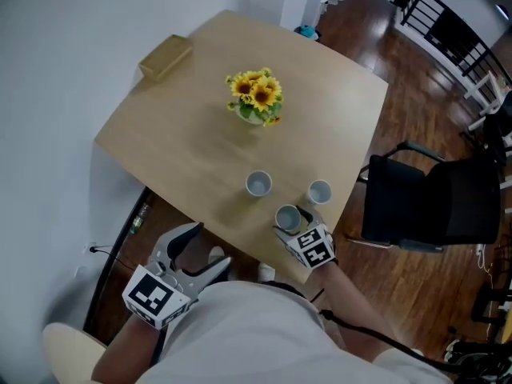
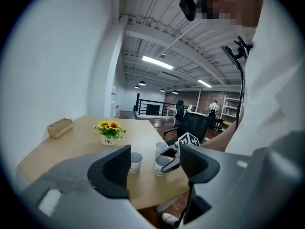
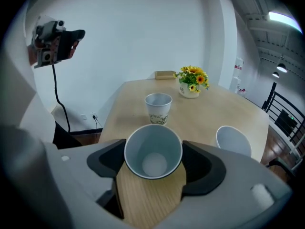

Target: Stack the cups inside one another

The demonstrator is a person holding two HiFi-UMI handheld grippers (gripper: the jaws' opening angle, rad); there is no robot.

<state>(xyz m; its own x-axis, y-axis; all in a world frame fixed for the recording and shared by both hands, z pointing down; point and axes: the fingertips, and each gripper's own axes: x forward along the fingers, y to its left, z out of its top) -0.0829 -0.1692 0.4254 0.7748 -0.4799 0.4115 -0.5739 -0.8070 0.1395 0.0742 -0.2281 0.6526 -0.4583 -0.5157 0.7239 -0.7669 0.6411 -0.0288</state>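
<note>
Our right gripper is down at the near edge of the table, pads clamped on either side of the nearest cup, which stands upright. A second cup stands apart towards the sunflowers, and a third cup is by the right edge. Our left gripper hangs off the table, jaws apart and empty.

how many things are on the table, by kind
cups: 3
pot of sunflowers: 1
box: 1
total: 5
</note>
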